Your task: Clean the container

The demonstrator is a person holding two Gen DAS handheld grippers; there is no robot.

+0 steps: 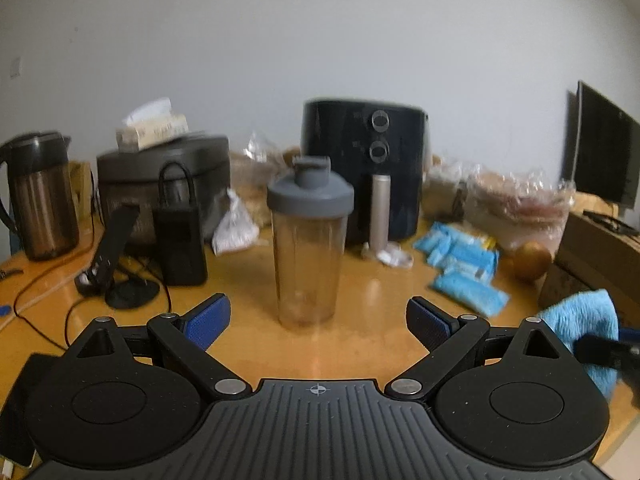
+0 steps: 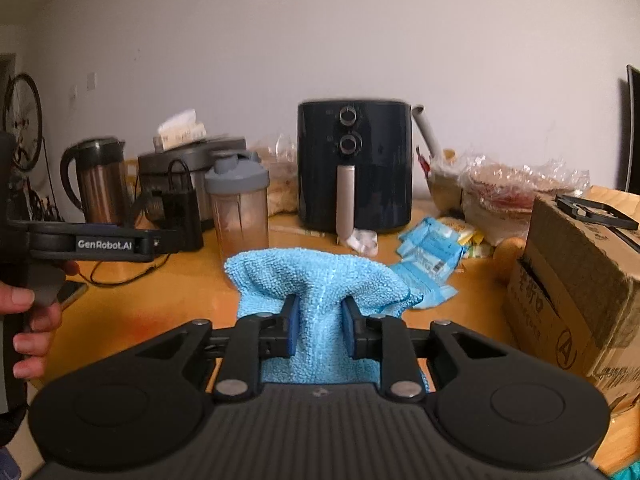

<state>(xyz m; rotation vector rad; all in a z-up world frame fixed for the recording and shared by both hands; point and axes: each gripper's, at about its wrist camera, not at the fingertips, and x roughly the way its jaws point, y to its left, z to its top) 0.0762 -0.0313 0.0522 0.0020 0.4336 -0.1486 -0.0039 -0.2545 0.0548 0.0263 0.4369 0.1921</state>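
We are spreading the left gripper (image 1: 318,322) toward the shaker bottle (image 1: 308,242) mid-worktop (light, slick, tippy; grip its clear wall), the right gripper (image 2: 319,330) pinching the soft cloth (image 2: 316,280).

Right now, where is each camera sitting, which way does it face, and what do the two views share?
Left wrist: sits on the left tool, facing forward across the wooden table at the shaker bottle dead ahead; its own two fingers show, spread open and empty.
Right wrist: sits on the right tool, facing the same way from further right; its fingers are shut on the blue cloth, and the left tool shows at the left.
Shared: bottle, air fryer, kettle, blue packets, cloth.
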